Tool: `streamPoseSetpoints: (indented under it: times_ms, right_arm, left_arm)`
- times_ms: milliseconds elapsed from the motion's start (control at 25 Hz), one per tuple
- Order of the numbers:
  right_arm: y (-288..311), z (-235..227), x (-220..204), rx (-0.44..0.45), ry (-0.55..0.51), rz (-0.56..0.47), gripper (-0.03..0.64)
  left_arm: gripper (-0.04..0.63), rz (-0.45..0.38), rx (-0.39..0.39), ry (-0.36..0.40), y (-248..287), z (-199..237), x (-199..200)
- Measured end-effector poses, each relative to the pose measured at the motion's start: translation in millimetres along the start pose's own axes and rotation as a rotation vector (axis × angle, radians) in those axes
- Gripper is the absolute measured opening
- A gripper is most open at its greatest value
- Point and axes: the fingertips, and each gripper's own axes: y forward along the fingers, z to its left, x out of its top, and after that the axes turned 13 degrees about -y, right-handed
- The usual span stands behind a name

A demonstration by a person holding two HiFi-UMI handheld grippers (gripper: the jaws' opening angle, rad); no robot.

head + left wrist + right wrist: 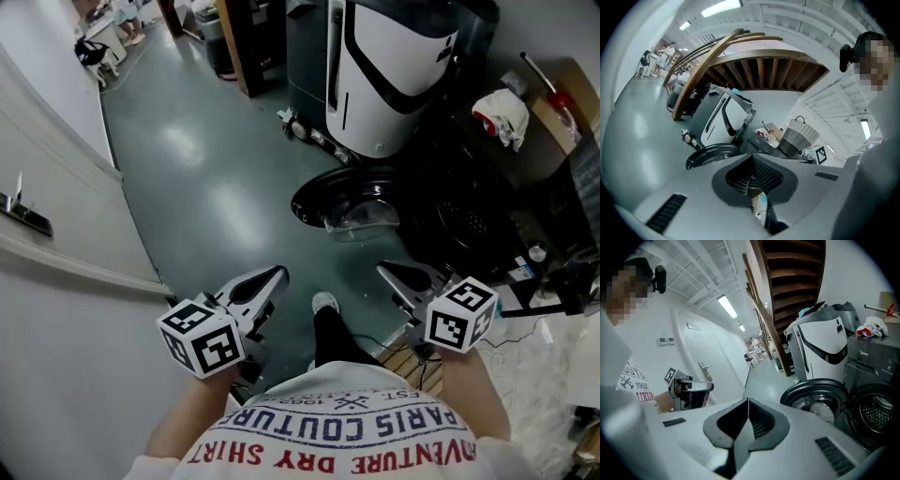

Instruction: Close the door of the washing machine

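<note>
- left gripper [752,157]: in its own view i see the two jaws brought together at the tips, nothing between them. in the head view it [277,274] hangs in the air low in the frame, left of my shoe [325,302].
- right gripper [748,400]: jaws also together, nothing clamped. in the head view it [384,270] hangs right of the shoe, level with the left one and apart from it.
- neither gripper touches the washing machine door [342,202]. the door is a round dark porthole, swung fully open and lying ahead of both grippers, beyond the jaw tips. the right gripper view shows it [815,397] just past the jaws to the right, the left gripper view shows it [712,154] to the left.
- the washing machine [469,220] is dark and stands to my right, with its perforated drum [874,413] exposed beside the open door.
- a red and white cloth [502,117] lies on top of the machine.
- a tall white and black appliance [394,66] stands behind the open door.
- a wicker basket [797,138] shows on the machine side in the left gripper view.
- a wooden staircase [787,277] rises overhead.
- a white room door [701,362] with a lever handle is on my left.
- the floor [206,169] is glossy grey-green.
</note>
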Motion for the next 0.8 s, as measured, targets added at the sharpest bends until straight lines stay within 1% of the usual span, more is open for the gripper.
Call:
streamPoseSetpoints:
  times_ms: [240,440,600,800]
  right_arm:
    - [65,-52,13,0.022,-0.001,0.043,0.023]
    - [124,-104,22,0.036,-0.035,0.13,0.023]
    - [169,-152,30,0.002,-0.081,0.188,0.023]
    - [221,-196,32,-0.02,-0.119,0.246,0.023]
  left_arm:
    - [0.025,-0.001,0.079,-0.055,21,44,28]
    - [0.025,-0.022,0.125,-0.095,53,78,63]
    - [0.025,-0.022,0.156,-0.121,80,102,88]
    - [0.025,-0.038,0.205,-0.146,100,128,115]
